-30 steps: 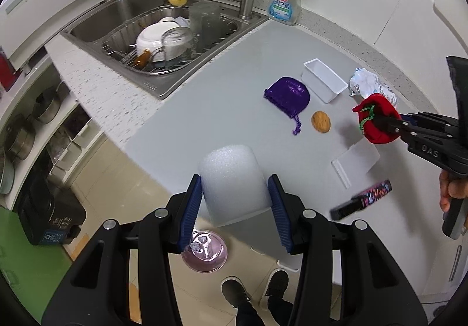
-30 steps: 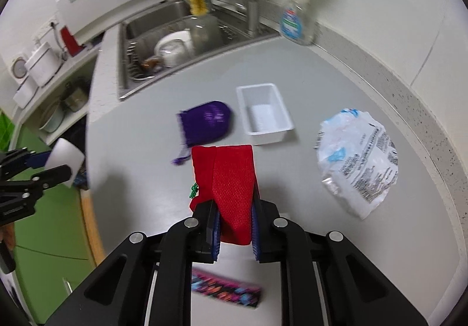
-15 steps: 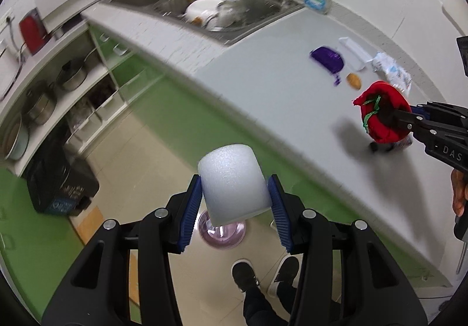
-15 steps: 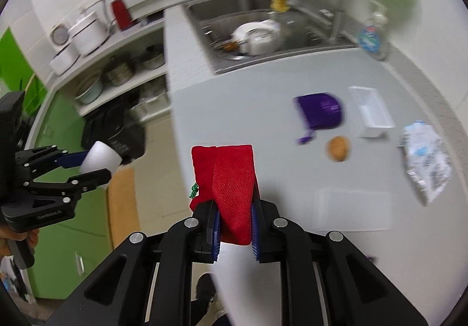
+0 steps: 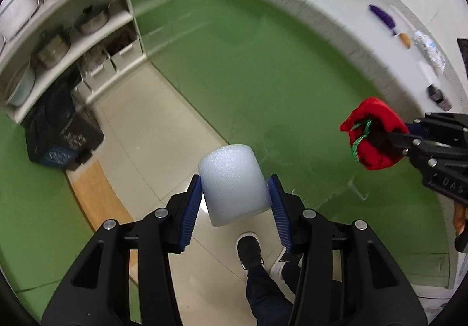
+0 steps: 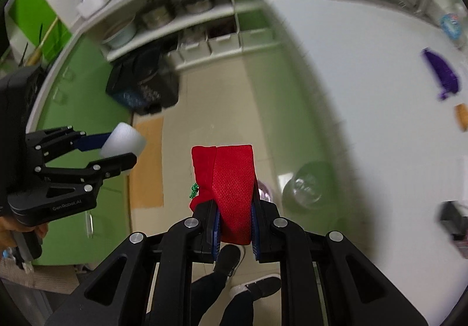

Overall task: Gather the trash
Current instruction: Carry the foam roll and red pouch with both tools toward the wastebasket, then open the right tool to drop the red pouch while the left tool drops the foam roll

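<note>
My left gripper (image 5: 235,194) is shut on a white foam cylinder (image 5: 234,179) and holds it out over the kitchen floor; it also shows in the right wrist view (image 6: 122,141). My right gripper (image 6: 234,209) is shut on a red mesh pouch (image 6: 231,179) with a green cord, seen at the right of the left wrist view (image 5: 374,136). On the grey counter (image 6: 351,63) lie a purple pouch (image 6: 441,73), an orange lump (image 6: 462,117), a crumpled plastic wrapper (image 5: 428,48) and a dark wrapper (image 5: 438,95).
Green cabinet fronts (image 5: 248,63) run below the counter. Open shelves with pots (image 5: 58,45) stand at the left. A black bag (image 5: 58,133) sits on the tiled floor. A bin with a clear liner (image 6: 307,185) stands by the counter. My shoes (image 5: 251,250) are below.
Both grippers have drawn back from the counter and lowered toward the floor, each keeping its load. The counter items have slid to the far right edge of both views.
</note>
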`<state>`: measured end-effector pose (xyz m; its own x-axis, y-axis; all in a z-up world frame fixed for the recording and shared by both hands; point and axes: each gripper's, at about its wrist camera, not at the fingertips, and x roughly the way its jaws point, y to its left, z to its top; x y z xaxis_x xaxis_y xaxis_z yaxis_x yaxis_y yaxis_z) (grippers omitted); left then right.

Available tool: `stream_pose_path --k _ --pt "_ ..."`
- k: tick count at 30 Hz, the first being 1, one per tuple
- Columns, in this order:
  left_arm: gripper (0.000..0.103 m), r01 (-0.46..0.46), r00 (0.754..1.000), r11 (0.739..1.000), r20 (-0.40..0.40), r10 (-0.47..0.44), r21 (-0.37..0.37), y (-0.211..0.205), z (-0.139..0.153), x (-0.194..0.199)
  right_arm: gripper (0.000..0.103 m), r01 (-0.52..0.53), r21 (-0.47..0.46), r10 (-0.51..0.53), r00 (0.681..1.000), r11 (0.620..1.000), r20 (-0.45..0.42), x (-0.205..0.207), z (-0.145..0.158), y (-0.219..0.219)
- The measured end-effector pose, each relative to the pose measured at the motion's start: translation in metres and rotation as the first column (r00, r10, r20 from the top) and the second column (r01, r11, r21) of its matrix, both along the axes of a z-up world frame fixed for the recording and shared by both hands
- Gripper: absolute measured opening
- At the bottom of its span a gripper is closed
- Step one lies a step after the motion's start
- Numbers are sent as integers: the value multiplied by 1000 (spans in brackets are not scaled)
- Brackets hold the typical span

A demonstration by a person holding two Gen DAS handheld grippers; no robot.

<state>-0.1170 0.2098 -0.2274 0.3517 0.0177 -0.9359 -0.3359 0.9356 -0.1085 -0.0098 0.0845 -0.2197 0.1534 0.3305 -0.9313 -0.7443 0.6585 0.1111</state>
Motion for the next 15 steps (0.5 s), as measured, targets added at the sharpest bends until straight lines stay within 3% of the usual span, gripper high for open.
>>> stream_pose_path --k 15 --pt "46 -75 996 996 -59 72 -51 45 -166 -17 16 -81 -131 69 993 988 -92 11 -215 48"
